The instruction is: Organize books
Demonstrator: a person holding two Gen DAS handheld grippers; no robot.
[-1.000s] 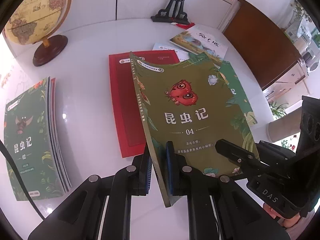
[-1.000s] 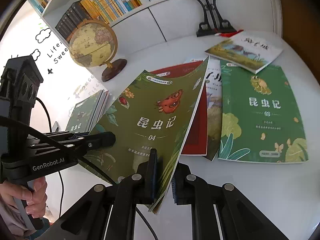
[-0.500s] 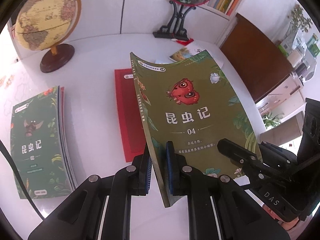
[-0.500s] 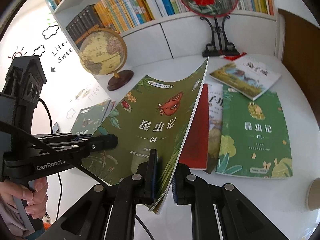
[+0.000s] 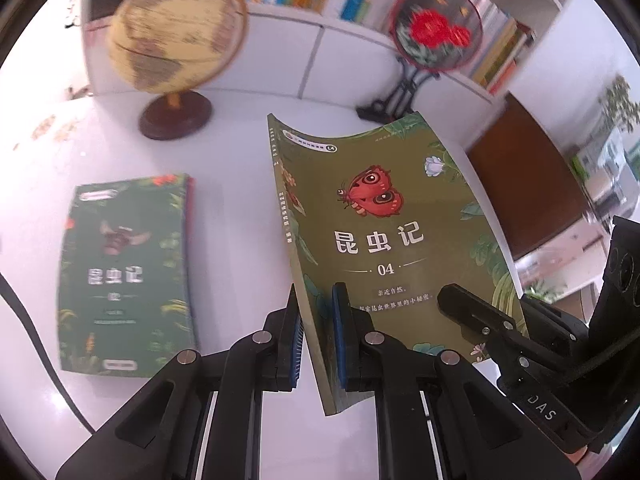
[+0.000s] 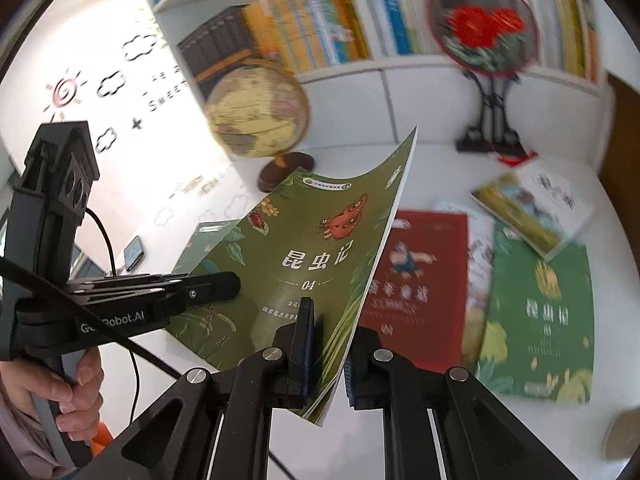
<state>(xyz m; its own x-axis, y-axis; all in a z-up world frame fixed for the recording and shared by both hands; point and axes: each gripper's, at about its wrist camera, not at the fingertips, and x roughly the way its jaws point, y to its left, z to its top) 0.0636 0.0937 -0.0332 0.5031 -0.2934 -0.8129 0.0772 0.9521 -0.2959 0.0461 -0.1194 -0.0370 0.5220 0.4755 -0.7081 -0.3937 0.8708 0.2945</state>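
An olive-green book numbered 04 [image 5: 380, 240] with a red butterfly on its cover hangs above the white table, held by both grippers. My left gripper [image 5: 318, 336] is shut on its lower spine edge. My right gripper [image 6: 326, 352] is shut on its lower page edge; the book also shows in the right wrist view [image 6: 316, 256]. A stack of dark green books [image 5: 124, 272] lies flat on the table to the left. A red book [image 6: 420, 284], a green book numbered 03 [image 6: 540, 320] and a pale picture book [image 6: 536, 208] lie on the right.
A globe [image 5: 176, 40] on a wooden base stands at the back left. A round red-flower fan on a black stand [image 5: 432, 36] is at the back right. Bookshelves line the wall behind. A brown cabinet [image 5: 532, 184] is off the table's right side.
Both grippers have carried book 04 up and to the left. The red book has left the left wrist view, and the dark green stack now lies nearer the held book.
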